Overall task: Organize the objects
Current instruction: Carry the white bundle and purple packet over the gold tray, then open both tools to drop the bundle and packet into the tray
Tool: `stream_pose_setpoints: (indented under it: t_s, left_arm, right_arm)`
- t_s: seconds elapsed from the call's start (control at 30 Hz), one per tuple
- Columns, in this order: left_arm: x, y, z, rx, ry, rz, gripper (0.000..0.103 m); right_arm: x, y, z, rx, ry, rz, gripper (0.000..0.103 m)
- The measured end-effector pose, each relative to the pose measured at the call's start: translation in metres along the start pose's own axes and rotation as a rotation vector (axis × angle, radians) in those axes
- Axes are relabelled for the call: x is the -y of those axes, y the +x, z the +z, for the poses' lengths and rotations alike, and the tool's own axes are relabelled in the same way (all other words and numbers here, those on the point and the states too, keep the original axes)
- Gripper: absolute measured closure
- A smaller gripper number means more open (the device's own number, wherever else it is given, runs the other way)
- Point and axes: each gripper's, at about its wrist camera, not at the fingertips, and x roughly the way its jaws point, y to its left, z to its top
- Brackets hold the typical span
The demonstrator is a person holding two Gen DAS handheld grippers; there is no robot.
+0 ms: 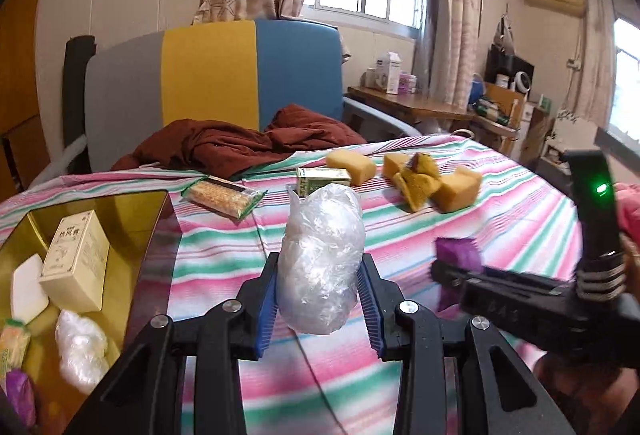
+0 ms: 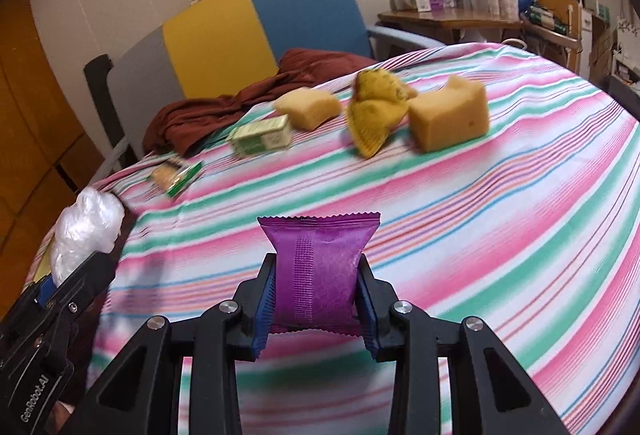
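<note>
Crinkled clear plastic bundle point(image 1: 320, 259) sits clamped in the left gripper point(image 1: 320, 299) above the pink-and-green striped bedsheet point(image 1: 500, 227), beside an open gold tin box point(image 1: 132, 219). To its right, the right gripper point(image 2: 316, 299) pinches a shiny purple snack packet point(image 2: 318, 271). Farther off lie a green-edged cracker pack point(image 1: 224, 197), a small green carton point(image 1: 322, 181) and yellow sponge blocks point(image 1: 456, 189).

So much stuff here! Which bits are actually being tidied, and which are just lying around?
Being tidied:
- clear plastic bundle, held in left gripper
- purple packet, held in right gripper
- gold tin
- cracker pack, green box, sponges

Lying about:
- brown blanket
- chair
</note>
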Motion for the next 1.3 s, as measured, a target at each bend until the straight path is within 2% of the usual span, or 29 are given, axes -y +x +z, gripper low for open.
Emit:
stream_pose_setpoints:
  t_s: [0.2, 0.5, 0.7, 0.83, 1.13, 1.23, 1.3]
  left_arm:
    - [-0.019, -0.044, -0.007, 0.031, -0.031, -0.019, 0.065]
    - [-0.075, -0.088, -0.021, 0.033, -0.168, 0.065, 0.065]
    - [-0.122, -0.111, -0.025, 0.048, -0.265, 0.146, 0.065]
    - [-0.155, -0.117, -0.028, 0.038, -0.336, 0.201, 0.065]
    - [-0.195, -0.105, -0.033, -0.045, -0.386, 0.209, 0.064]
    - [-0.202, -0.108, -0.037, -0.045, -0.426, 0.216, 0.056]
    - [-0.206, -0.116, -0.039, -0.018, -0.466, 0.247, 0.032]
  right_arm:
    - [-0.031, -0.014, -0.019, -0.04, 0.008, 0.087, 0.067]
    - [-0.095, -0.033, -0.034, -0.061, -0.074, 0.217, 0.067]
    - [-0.144, -0.046, -0.043, -0.077, -0.161, 0.314, 0.067]
    - [-0.178, -0.052, -0.053, -0.091, -0.232, 0.368, 0.067]
    - [-0.227, -0.049, -0.076, -0.137, -0.355, 0.42, 0.067]
    - [-0.235, -0.042, -0.08, -0.156, -0.367, 0.415, 0.065]
    - [-0.239, -0.039, -0.082, -0.156, -0.378, 0.408, 0.062]
